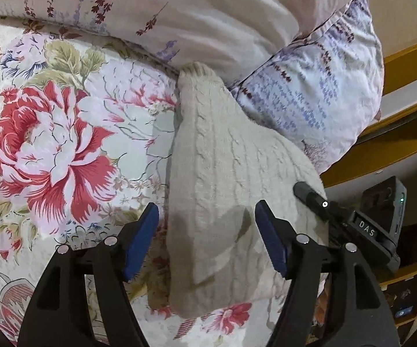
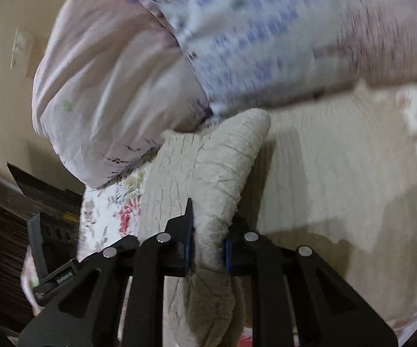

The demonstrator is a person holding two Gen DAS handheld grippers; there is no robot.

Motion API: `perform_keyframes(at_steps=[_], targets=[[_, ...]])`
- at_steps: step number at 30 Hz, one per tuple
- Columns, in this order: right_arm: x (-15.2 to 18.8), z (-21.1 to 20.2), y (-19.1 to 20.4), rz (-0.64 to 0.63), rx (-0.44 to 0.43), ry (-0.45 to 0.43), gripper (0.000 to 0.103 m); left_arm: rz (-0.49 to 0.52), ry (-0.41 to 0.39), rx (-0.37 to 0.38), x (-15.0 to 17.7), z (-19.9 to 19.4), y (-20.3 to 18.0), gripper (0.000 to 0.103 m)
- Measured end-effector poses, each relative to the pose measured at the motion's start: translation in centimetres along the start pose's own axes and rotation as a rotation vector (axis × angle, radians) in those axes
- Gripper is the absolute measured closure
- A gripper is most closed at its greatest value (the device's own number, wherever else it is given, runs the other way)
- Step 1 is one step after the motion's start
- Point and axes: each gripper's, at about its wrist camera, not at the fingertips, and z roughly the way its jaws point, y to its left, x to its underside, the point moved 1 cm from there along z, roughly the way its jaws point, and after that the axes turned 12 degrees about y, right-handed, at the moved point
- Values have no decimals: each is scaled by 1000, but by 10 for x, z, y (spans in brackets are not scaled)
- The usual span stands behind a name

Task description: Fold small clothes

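On the bed, over a floral cover (image 1: 52, 133), lies a cream cable-knit sweater (image 1: 223, 179), its far end touching two pillows (image 1: 318, 92) at the head. Left wrist view: the left tool (image 1: 207, 231) hovers above the near part of the sweater with its blue-padded fingers (image 1: 142, 240) spread apart and nothing between them. One long edge of the knit appears already turned in, and a small flap lies across the body near the tool; whether this is a sleeve or a folded corner cannot be told.

Right wrist view, partly motion-blurred: the right tool (image 2: 207, 245) is clenched on a bunched, tube-like part of the sweater (image 2: 225, 173), probably a sleeve, raised off the body of the garment, which spreads flat to the right.

Progress, as a judgement: the fold is under way, not finished. The held part has yet to be laid across the body, and the garment has yet to be doubled over into a compact shape. No finished stack or other garment is visible.

Writing: a label on the right tool's housing (image 1: 366, 232), seen in the left wrist view, reads "DAS". A small label at lower left in the right wrist view is too small to read.
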Motion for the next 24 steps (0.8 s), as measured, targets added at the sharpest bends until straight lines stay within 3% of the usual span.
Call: perform_keyframes(at_steps=[7, 11, 15, 19, 24], targets=[[-1, -35, -20, -44, 192, -59, 87, 73, 18, 0, 4, 5, -19, 34], [4, -58, -51, -39, 350, -89, 87, 120, 49, -21, 6, 16, -33, 34], [7, -54, -79, -7, 419, -38, 87, 154, 81, -22, 11, 29, -44, 34], [8, -62, -70, -80, 456, -91, 87, 177, 103, -30, 14, 39, -52, 34], [8, -59, -75, -62, 470, -100, 88, 196, 117, -31, 19, 45, -55, 34]])
